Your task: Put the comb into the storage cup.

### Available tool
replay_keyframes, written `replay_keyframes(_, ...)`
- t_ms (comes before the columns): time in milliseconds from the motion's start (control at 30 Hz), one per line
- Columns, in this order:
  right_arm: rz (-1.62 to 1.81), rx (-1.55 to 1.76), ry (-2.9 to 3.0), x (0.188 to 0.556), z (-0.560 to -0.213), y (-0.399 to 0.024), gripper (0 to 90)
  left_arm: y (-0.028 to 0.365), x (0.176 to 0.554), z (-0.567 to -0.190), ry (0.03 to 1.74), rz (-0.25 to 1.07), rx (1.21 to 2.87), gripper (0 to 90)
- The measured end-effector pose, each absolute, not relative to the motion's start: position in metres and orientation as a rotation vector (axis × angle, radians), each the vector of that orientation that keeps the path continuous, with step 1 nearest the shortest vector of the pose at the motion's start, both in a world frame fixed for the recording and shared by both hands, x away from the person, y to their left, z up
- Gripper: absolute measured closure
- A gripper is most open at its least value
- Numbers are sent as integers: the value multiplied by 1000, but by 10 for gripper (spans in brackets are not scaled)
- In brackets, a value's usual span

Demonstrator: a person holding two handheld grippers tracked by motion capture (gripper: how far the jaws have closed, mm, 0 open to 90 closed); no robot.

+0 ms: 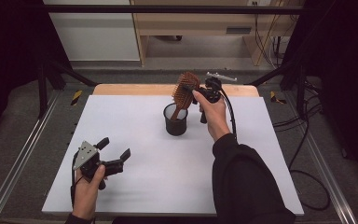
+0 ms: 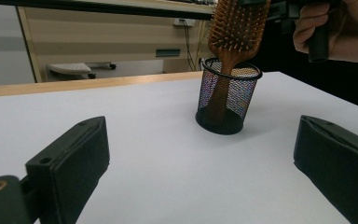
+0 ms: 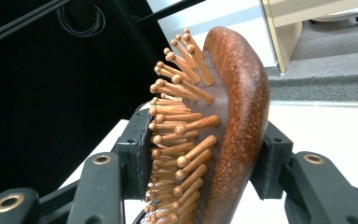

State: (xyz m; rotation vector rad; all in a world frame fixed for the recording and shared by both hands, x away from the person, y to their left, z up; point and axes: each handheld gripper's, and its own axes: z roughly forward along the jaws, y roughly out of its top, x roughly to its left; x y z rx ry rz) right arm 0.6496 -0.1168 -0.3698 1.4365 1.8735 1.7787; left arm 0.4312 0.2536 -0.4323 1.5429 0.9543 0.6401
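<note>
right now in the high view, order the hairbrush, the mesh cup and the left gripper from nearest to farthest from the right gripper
1. hairbrush: between the jaws of the right gripper, at the table's far side, its handle down in the cup.
2. mesh cup: just below and left of that gripper, mid-table.
3. left gripper: at the near left corner, jaws open and empty.

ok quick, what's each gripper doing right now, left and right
Left gripper: open, holding nothing, low over the table.
Right gripper: closed on the head of the wooden hairbrush, whose handle stands in the black mesh cup.
</note>
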Motion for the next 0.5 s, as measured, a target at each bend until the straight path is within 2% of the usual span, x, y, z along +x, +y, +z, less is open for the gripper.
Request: replay_keyframes(500, 1782, 1443, 1879, 650, -370, -118, 470, 253, 431, -433, 955, 638, 1546, 35)
